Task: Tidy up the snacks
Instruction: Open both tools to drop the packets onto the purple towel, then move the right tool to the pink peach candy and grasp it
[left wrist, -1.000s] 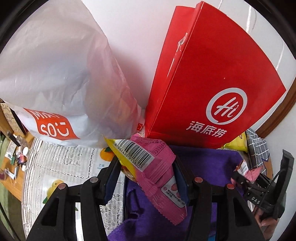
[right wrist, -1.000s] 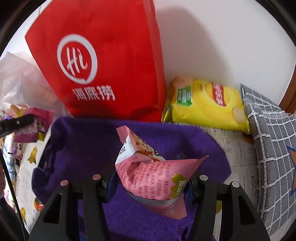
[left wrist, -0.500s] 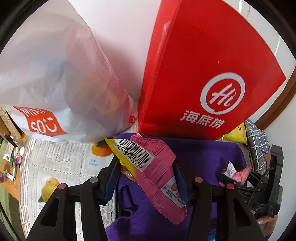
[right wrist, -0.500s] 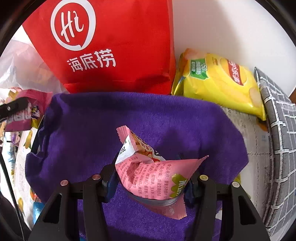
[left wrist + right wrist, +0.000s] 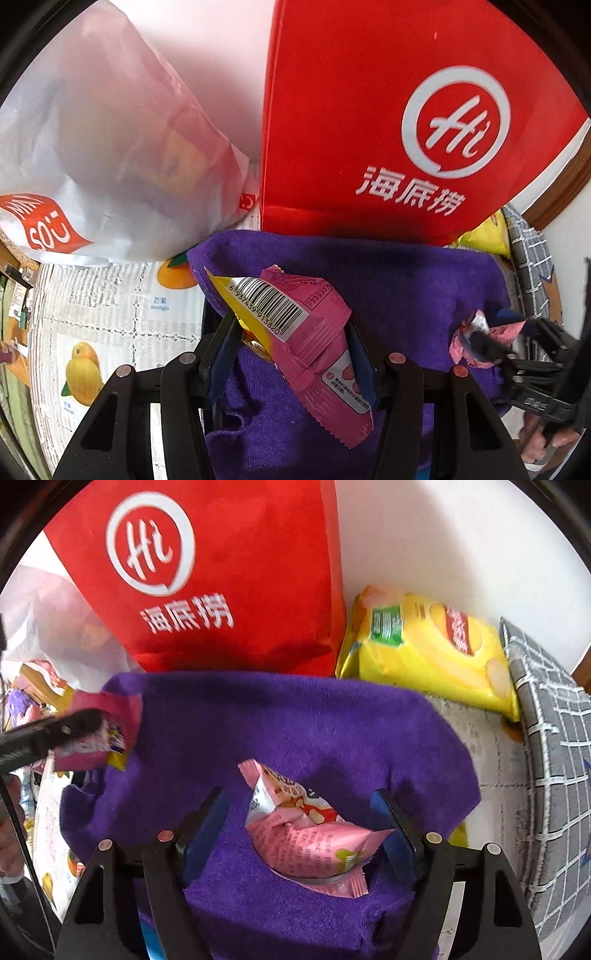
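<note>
Over the purple towel, which lies just in front of the upright red paper bag, both grippers are at work. The right gripper has its jaws opening, the blue pads standing clear on either side of a pale pink snack packet that now rests on the towel's near part, between the pads but no longer pinched. The left gripper is clamped on a pink-and-yellow snack packet, barcode side up, and holds it above the towel's left edge; seen from the right wrist it hangs at the towel's far left corner. A yellow chip bag leans against the wall off the towel's right rear corner, and a white plastic bag stands off its left rear corner. The step in hand looks like laying snacks out on the towel. To do it well, the right jaws should finish spreading before that hand lifts, and it should rise straight, since the packet's crimped end lies close to the right pad and could snag and drag. The left hand should then lower its packet onto bare towel to the left of the released one, flat and not overlapping, and let go only once the packet touches the cloth.
</note>
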`<state>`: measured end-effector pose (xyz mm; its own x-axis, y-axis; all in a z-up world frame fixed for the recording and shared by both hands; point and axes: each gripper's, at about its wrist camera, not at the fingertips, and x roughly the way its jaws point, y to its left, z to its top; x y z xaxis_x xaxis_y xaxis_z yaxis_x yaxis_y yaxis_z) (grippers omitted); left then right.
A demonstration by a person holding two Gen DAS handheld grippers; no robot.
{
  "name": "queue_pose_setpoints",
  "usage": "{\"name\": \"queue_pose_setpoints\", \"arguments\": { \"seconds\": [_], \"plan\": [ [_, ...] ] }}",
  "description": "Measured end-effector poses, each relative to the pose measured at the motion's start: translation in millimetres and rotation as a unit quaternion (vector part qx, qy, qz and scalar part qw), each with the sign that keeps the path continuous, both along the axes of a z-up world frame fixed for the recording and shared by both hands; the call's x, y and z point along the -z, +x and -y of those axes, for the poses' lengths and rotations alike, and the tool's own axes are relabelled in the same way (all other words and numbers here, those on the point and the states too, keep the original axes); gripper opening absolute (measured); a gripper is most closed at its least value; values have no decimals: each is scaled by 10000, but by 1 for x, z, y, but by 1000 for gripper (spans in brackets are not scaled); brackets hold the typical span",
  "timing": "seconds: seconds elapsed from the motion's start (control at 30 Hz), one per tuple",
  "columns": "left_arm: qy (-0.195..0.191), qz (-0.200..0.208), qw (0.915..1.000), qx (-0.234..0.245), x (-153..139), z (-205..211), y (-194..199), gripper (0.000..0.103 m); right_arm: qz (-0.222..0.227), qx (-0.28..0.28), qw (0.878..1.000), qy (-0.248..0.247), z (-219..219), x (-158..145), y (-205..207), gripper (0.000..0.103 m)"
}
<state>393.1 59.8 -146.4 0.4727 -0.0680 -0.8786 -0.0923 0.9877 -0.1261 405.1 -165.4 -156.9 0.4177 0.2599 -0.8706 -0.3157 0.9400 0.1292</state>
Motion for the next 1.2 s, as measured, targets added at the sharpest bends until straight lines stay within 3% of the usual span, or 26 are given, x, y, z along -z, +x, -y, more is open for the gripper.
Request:
{"name": "queue_pose_setpoints", "arguments": {
  "seconds": [0.3,0.43,0.6,0.87,1.07,1.2],
  "plan": [
    [22,-117,9999,86,5,8,3,55,391,-28,9992,-21,4,-23,-13,80],
    [-215,-8,9996,202,-4,10,-1,70,428,-60,9989,-194,-6,-27,-15,82],
    [-8,232,9996,167,-22,13,-11,70,696,74,9961,-531,-11,-40,-26,82],
    [207,741,9970,107,-62,11,-30,70,1340,253,9898,-407,-5,-82,-56,82],
    [440,1144,9925,-18,-87,6,-49,70,1474,273,9884,226,17,-99,-90,82],
    [449,1316,9902,-152,-104,6,-64,70,1620,470,9855,189,35,-108,-118,82]
  ]
}}
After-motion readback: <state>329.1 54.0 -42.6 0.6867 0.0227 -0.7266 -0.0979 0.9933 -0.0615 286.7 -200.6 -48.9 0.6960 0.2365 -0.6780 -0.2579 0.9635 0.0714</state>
